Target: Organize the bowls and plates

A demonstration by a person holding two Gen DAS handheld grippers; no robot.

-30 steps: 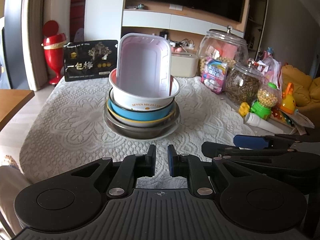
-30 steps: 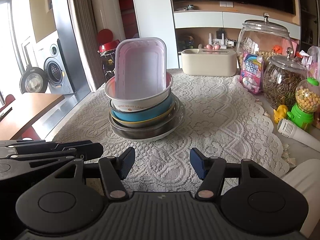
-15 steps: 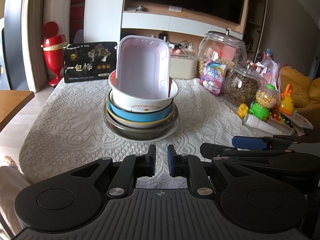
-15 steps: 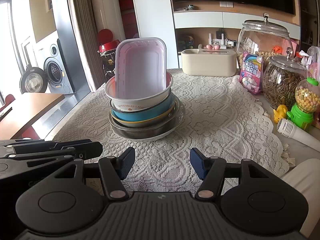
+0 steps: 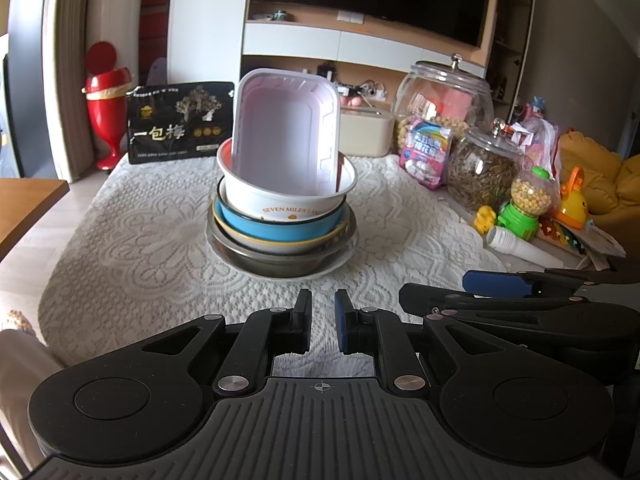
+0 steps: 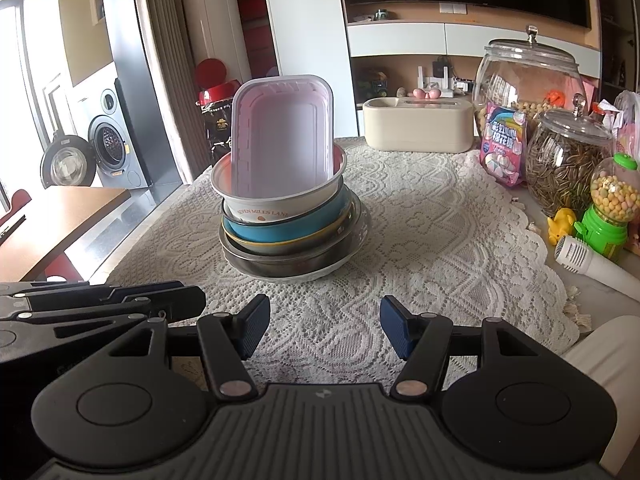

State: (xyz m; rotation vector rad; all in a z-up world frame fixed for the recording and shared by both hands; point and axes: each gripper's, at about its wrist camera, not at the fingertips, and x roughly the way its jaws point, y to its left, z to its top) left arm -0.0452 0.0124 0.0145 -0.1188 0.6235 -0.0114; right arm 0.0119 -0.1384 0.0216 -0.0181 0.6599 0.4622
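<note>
A stack of dishes stands mid-table on the lace cloth. A white rectangular tray (image 5: 286, 132) (image 6: 282, 140) leans upright inside a white bowl (image 5: 286, 204) (image 6: 276, 202). Under that sit a blue bowl (image 5: 276, 229) (image 6: 288, 227), a yellow-rimmed dish and a steel bowl (image 5: 280, 262) (image 6: 288, 262) on a white plate. My left gripper (image 5: 322, 314) hangs short of the stack, shut with nothing between its pads. My right gripper (image 6: 322, 328) is also short of the stack, open and holding nothing. Each gripper shows at the edge of the other's view.
Glass jars (image 6: 528, 84) (image 6: 568, 160), a pink sweet packet (image 6: 502, 138), a green candy dispenser (image 6: 610, 208), a yellow duck toy and a white tube (image 6: 592, 264) crowd the right side. A cream box (image 6: 418, 124) and a black packet (image 5: 180, 124) stand behind. A wooden table (image 6: 52, 216) is left.
</note>
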